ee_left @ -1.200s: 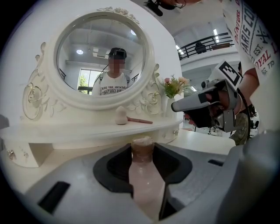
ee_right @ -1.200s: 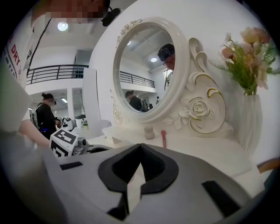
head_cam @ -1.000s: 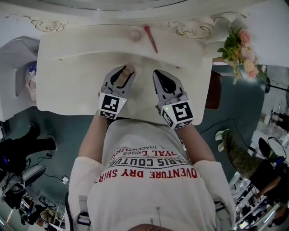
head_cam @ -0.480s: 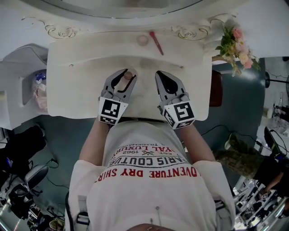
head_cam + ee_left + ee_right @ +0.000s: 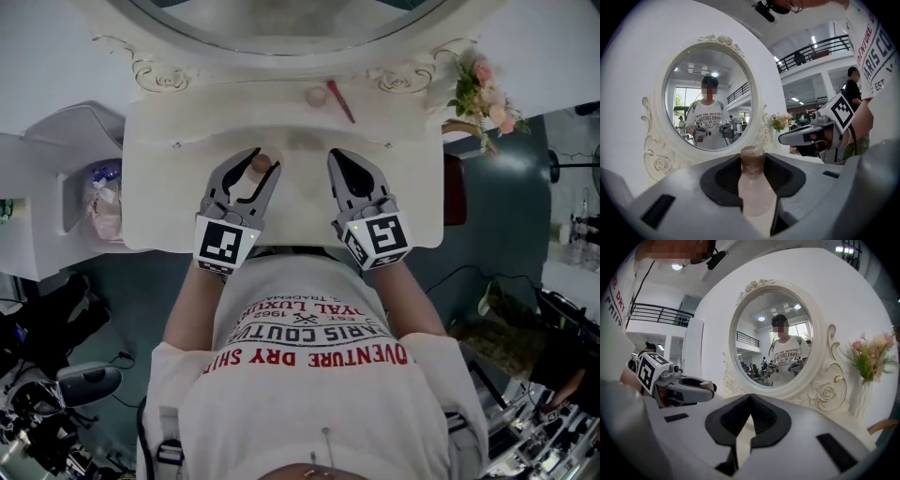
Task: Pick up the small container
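Observation:
The small container [image 5: 260,167] is a pale pink bottle with a brown cap [image 5: 753,158]. It lies between the jaws of my left gripper [image 5: 258,161], which is shut on it over the white vanity table [image 5: 178,197]. In the left gripper view the bottle [image 5: 755,192] points cap-first at the round mirror [image 5: 710,108]. My right gripper [image 5: 336,156] hovers beside it on the right, shut with nothing in it [image 5: 750,398]. The two grippers stand apart.
A red stick [image 5: 340,100] and a small round pink thing [image 5: 316,96] lie near the mirror's base. A vase of flowers [image 5: 483,84] stands at the table's right corner. A brown seat [image 5: 454,187] is at the right edge, and a bin [image 5: 98,202] at the left.
The head view has shifted, so the table and mirror now sit lower and further right in the picture. Both grippers keep their places side by side, the bottle still in the left one.

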`<act>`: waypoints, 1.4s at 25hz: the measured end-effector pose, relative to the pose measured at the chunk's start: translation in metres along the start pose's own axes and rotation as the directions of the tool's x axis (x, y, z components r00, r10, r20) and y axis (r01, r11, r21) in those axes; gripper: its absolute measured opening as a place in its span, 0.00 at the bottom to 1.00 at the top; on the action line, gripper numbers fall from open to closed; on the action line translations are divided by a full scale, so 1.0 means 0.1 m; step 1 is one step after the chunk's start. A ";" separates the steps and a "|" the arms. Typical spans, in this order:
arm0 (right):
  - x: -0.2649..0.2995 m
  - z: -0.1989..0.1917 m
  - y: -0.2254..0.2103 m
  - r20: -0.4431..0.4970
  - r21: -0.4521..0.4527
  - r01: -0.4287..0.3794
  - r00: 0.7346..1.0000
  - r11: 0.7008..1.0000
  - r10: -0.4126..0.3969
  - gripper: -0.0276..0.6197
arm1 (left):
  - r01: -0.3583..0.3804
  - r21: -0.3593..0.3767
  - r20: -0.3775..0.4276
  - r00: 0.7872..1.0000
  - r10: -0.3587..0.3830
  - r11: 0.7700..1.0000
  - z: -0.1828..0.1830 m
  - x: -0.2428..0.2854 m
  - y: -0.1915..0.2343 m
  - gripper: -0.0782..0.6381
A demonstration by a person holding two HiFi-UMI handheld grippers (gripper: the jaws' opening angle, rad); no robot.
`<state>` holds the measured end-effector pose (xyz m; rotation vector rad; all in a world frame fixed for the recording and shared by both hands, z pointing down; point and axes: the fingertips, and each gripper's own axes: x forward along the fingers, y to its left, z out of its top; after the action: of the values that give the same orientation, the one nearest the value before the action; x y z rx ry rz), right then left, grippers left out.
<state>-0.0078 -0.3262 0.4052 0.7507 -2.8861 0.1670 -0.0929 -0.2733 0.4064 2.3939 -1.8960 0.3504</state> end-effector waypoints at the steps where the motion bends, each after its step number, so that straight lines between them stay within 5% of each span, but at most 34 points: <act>1: 0.00 0.03 0.04 0.008 -0.006 -0.001 1.000 1.000 0.001 0.04 | -0.005 0.005 0.014 1.000 0.005 1.000 0.05 -0.06 0.04 0.32; 15: -0.11 0.42 0.34 0.072 -0.094 -0.001 0.997 0.996 0.008 0.04 | -0.090 0.003 0.103 0.991 0.089 0.996 0.43 -0.62 0.39 0.32; 35: 0.01 0.42 0.34 0.062 -0.095 -0.005 0.998 0.995 0.011 0.04 | -0.087 -0.013 0.087 0.992 0.088 0.996 0.39 -0.53 0.46 0.32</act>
<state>-0.0303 -0.3038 0.3615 0.7408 -2.9320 0.0068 -0.1437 -0.2419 0.3528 2.3623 -2.0398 0.2457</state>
